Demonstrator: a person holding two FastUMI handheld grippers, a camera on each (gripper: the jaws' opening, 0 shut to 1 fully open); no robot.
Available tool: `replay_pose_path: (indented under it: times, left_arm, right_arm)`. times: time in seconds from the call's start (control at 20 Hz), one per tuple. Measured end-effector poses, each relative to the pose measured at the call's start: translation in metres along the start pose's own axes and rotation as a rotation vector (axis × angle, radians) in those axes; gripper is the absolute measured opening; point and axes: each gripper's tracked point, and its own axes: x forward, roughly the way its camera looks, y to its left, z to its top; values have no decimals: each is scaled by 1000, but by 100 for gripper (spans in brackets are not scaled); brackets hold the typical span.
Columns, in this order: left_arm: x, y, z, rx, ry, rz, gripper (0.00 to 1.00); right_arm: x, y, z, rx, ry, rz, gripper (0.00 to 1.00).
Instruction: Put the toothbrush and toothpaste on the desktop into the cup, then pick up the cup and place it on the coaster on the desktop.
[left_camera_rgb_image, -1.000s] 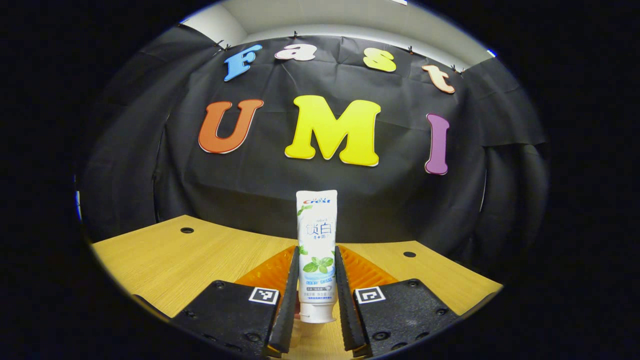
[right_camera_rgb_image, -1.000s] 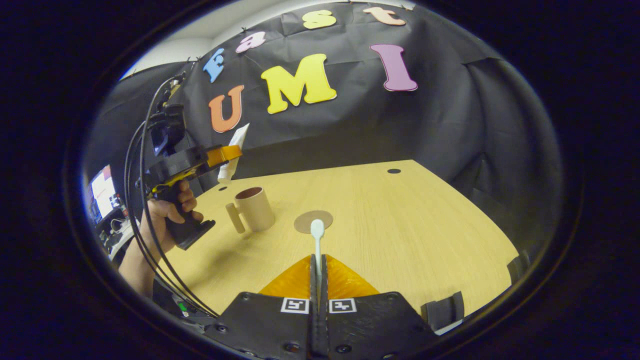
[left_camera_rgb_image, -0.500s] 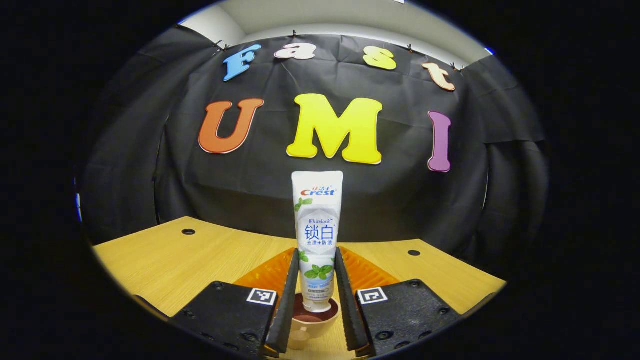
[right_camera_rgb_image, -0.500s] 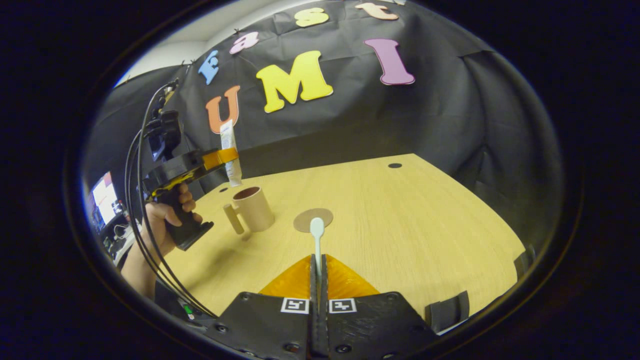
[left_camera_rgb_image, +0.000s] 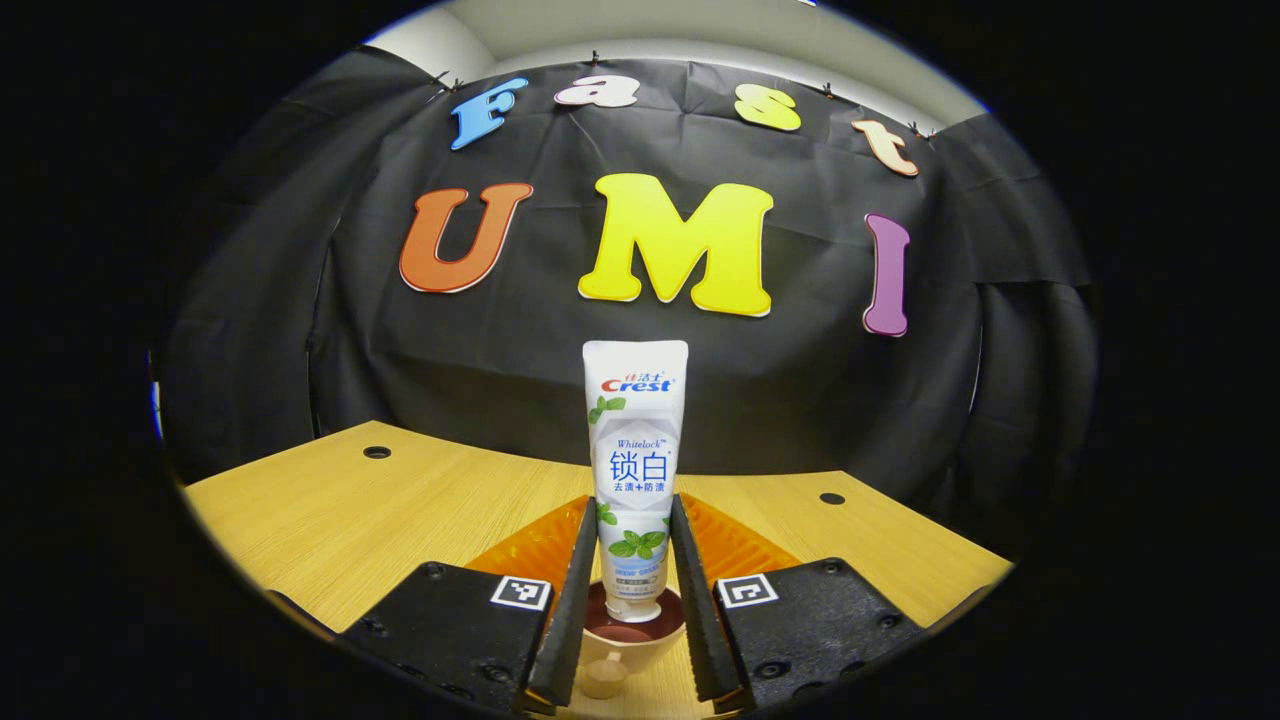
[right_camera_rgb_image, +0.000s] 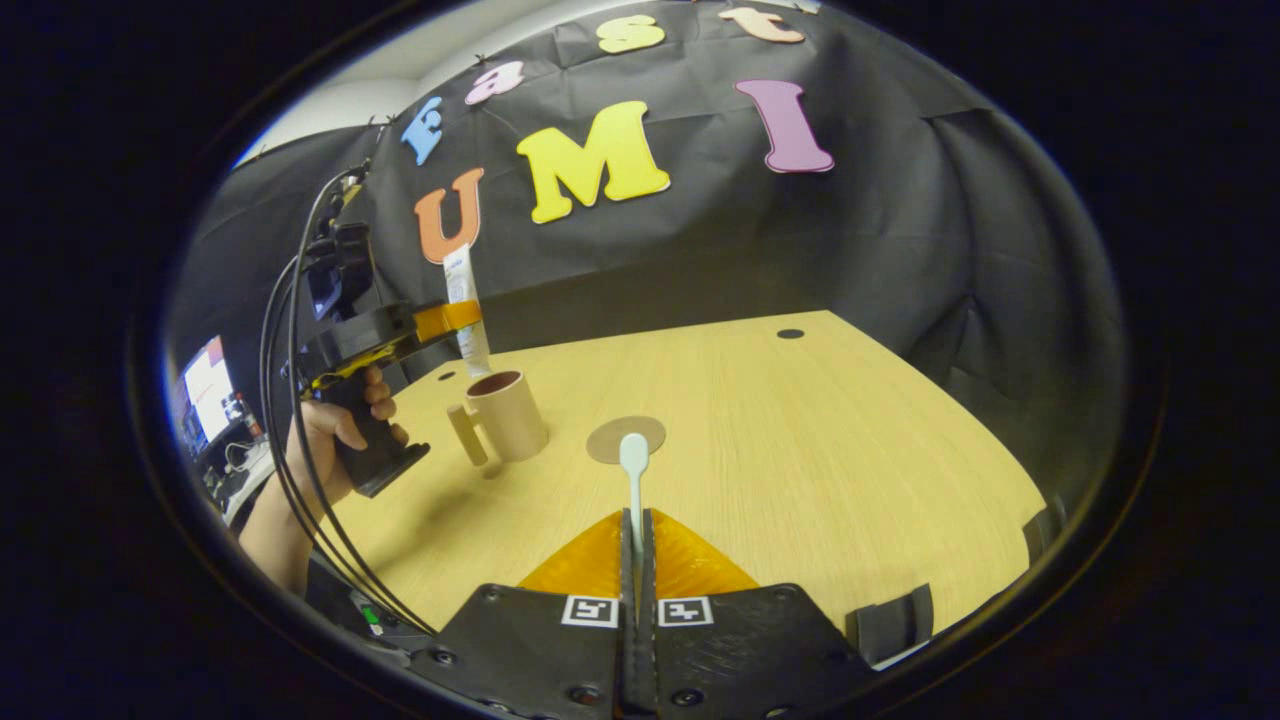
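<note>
My left gripper (left_camera_rgb_image: 632, 560) is shut on a white toothpaste tube (left_camera_rgb_image: 636, 450), held upright with its cap end down. The cap hangs right over the mouth of a tan cup (left_camera_rgb_image: 628, 637) with a peg handle. From the right gripper view the same tube (right_camera_rgb_image: 464, 312) stands above the cup (right_camera_rgb_image: 506, 414), gripped by the left gripper (right_camera_rgb_image: 455, 317) in a person's hand (right_camera_rgb_image: 335, 430). My right gripper (right_camera_rgb_image: 636, 535) is shut on a pale toothbrush (right_camera_rgb_image: 634, 475), head pointing forward. A round brown coaster (right_camera_rgb_image: 613, 436) lies on the desk just beyond the brush head.
The light wooden desk (right_camera_rgb_image: 780, 450) has small cable holes near its back edge. Black cables (right_camera_rgb_image: 290, 420) trail from the left gripper. A lit screen (right_camera_rgb_image: 205, 385) sits off the desk's left side.
The left gripper turned the tube upright and carried it over the cup; the cap now sits slightly lower at the cup's mouth. The right gripper with the toothbrush barely moved.
</note>
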Motion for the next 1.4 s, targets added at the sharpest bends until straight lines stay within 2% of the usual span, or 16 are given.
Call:
replay_pose_path:
  times: [0.15,0.25,0.3,0.45,0.5,0.55,0.6,0.7,0.85,1.0,1.25,1.3,1.4]
  left_arm:
    - [0,3,4,-3,-15,6,49]
    - [-2,6,5,-3,-15,15,46]
    - [-4,6,4,-9,-13,13,49]
    - [-11,11,5,-15,-3,3,65]
    - [-15,16,5,-16,1,10,74]
    - [-22,25,6,-20,0,21,80]
    - [-28,31,8,-22,-4,34,90]
    - [-43,47,8,-22,-6,60,99]
    - [-70,73,3,-28,7,94,98]
    - [-98,97,-6,-23,4,134,98]
    - [-127,127,-27,-37,35,173,98]
    - [-129,130,-29,-46,38,174,98]
    - [-132,136,-32,-57,38,178,98]
  right_arm:
    - [-1,1,0,-6,-2,0,0]
    - [-1,3,0,-14,1,7,0]
    - [0,6,2,-20,-2,15,0]
    - [4,25,18,-50,-23,65,2]
    - [8,33,30,-73,-45,79,0]
    - [12,42,42,-93,-76,101,0]
    - [18,54,57,-111,-106,125,0]
    - [32,82,86,-151,-182,173,0]
    - [66,124,138,-196,-331,227,0]
    - [101,167,168,-160,-409,305,0]
    - [95,239,200,-139,-555,469,0]
    - [98,248,204,-142,-589,477,0]
    - [115,251,206,-159,-615,441,0]
